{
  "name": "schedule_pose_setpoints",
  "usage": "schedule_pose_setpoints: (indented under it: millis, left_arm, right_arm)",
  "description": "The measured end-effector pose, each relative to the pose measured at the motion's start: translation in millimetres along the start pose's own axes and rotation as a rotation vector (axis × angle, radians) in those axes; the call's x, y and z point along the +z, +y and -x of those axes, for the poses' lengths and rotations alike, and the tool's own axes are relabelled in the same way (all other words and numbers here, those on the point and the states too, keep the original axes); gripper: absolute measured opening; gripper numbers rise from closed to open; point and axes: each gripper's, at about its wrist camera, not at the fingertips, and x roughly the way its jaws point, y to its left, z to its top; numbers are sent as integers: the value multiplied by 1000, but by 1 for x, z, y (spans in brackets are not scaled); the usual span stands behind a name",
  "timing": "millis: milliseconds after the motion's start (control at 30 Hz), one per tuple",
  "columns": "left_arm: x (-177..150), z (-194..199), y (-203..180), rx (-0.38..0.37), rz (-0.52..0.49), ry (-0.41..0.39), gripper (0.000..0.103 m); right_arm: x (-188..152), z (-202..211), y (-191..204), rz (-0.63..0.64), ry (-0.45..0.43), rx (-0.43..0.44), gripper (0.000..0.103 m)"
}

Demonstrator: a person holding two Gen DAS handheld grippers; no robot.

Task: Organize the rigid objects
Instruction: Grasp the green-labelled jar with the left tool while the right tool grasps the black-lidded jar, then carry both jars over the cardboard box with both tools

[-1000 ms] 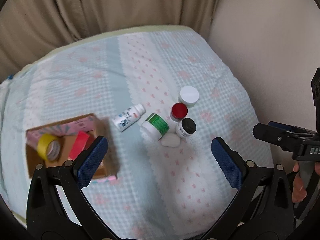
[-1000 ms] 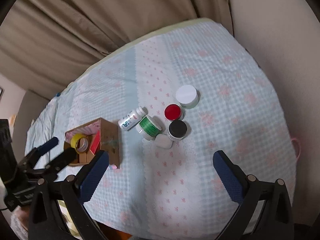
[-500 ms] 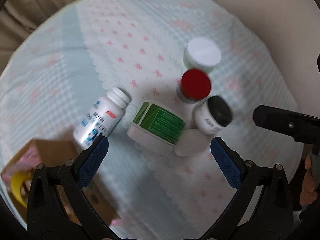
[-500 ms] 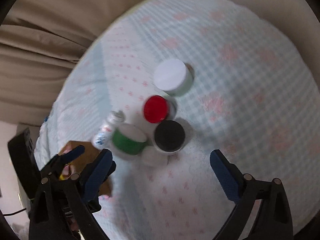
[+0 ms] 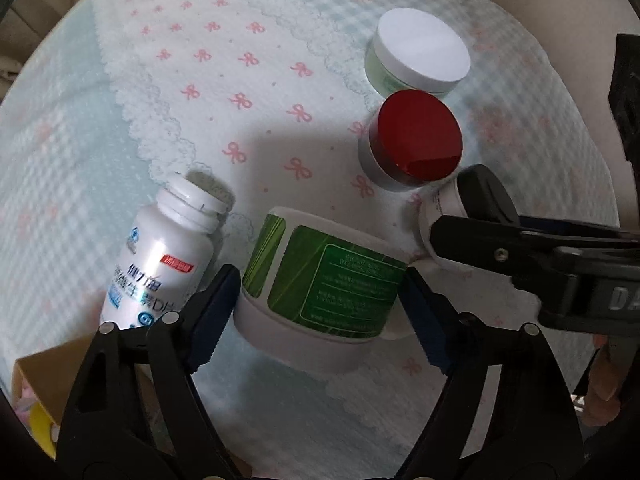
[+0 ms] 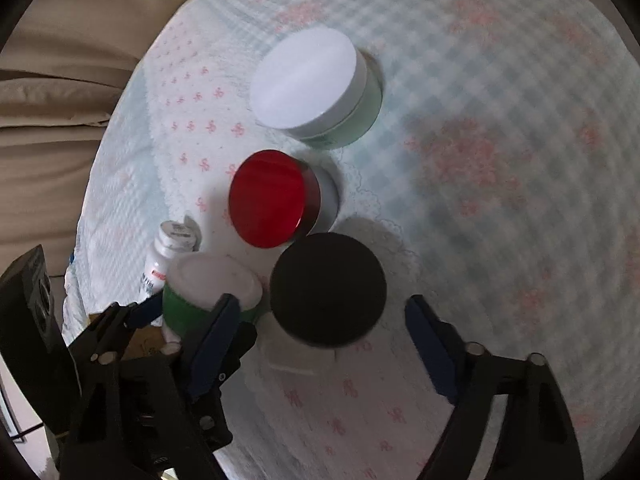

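Note:
A green-labelled white jar [image 5: 320, 284] lies on its side between the pads of my left gripper [image 5: 320, 312], which is open around it. A white pill bottle [image 5: 160, 264] lies to its left. A red-lidded jar [image 5: 416, 140] and a white-lidded jar [image 5: 420, 52] stand beyond. My right gripper [image 6: 320, 340] is open over the black-lidded jar [image 6: 328, 288], its fingers either side. The right view also shows the red-lidded jar [image 6: 268, 196], the white-lidded jar [image 6: 308, 84] and the green jar [image 6: 208, 292]. A small white object [image 6: 296, 356] lies below the black-lidded jar.
The objects lie on a bed cover [image 5: 200, 60] with pink bows and light blue checks. A cardboard box [image 5: 32, 400] with a yellow item sits at the lower left of the left view. Beige curtains [image 6: 52, 80] hang behind.
Both grippers have dropped down close to the jars. The left one now straddles the green jar and its jaws have narrowed. The right one now straddles the black-lidded jar.

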Motion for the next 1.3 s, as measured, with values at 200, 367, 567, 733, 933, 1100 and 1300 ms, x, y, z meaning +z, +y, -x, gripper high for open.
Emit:
schedule_pose_setpoints:
  millis: [200, 367, 567, 733, 933, 1100, 1300]
  left_arm:
    - [1, -6, -8, 22, -47, 4, 77]
    - [0, -5, -5, 14, -23, -9, 76]
    - [-5, 9, 0, 6, 29, -28, 75]
    - [-12, 29, 5, -3, 87, -67, 73]
    - [-22, 69, 8, -10, 161, -144, 72]
    - [-30, 118, -1, -17, 239, -230, 72]
    - [-53, 208, -4, -12, 360, -365, 72]
  right_arm:
    - [1, -12, 2, -6, 19, -23, 52]
    - [1, -11, 3, -3, 22, -27, 52]
    - [-1, -4, 5, 17, -4, -36, 52]
    - [-2, 16, 4, 38, -42, -32, 52]
    - [-5, 44, 9, 87, -92, -23, 52]
    - [-11, 84, 20, 148, -141, -12, 52]
    - [-27, 150, 50, 255, -205, 2, 52]
